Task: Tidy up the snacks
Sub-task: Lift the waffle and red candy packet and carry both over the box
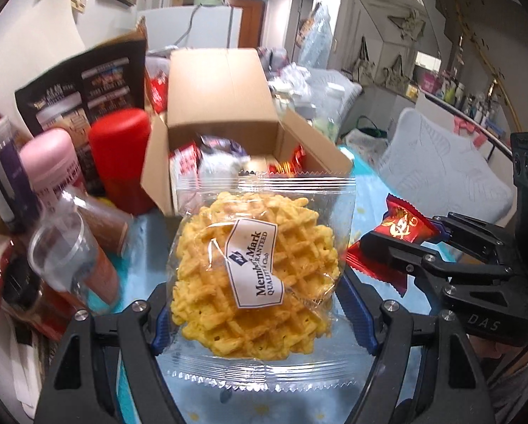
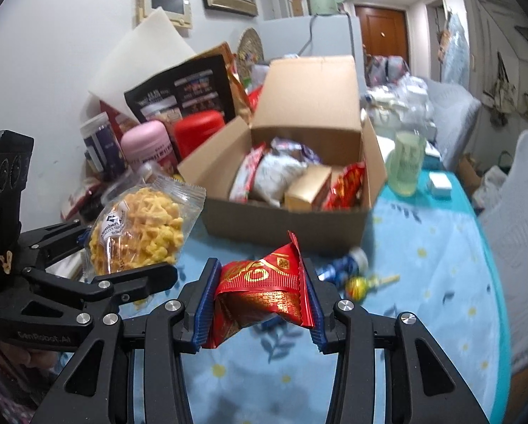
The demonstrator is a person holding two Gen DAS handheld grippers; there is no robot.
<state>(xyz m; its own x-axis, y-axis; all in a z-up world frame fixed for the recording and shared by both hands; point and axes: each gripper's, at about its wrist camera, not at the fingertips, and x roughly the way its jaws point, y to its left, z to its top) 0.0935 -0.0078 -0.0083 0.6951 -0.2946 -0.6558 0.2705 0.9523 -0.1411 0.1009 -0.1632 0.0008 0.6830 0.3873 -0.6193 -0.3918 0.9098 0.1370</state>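
My left gripper (image 1: 255, 312) is shut on a clear packet holding a yellow waffle biscuit (image 1: 260, 265), held above the blue tablecloth; it also shows in the right wrist view (image 2: 136, 229). My right gripper (image 2: 260, 304) is shut on a red and gold snack packet (image 2: 264, 293), seen from the left wrist view (image 1: 401, 228) to the right of the waffle. An open cardboard box (image 1: 221, 92) with several snacks inside stands ahead of both grippers, also in the right wrist view (image 2: 292, 219).
A red canister (image 1: 122, 148), a pink-lidded jar (image 1: 51, 159), a clear cup (image 1: 62, 247) and a dark snack bag (image 1: 87, 81) crowd the left. A lollipop (image 2: 359, 284) and a blue candy (image 2: 341, 265) lie on the blue tablecloth (image 2: 423, 282). A green glass (image 2: 405, 166) stands right of the box.
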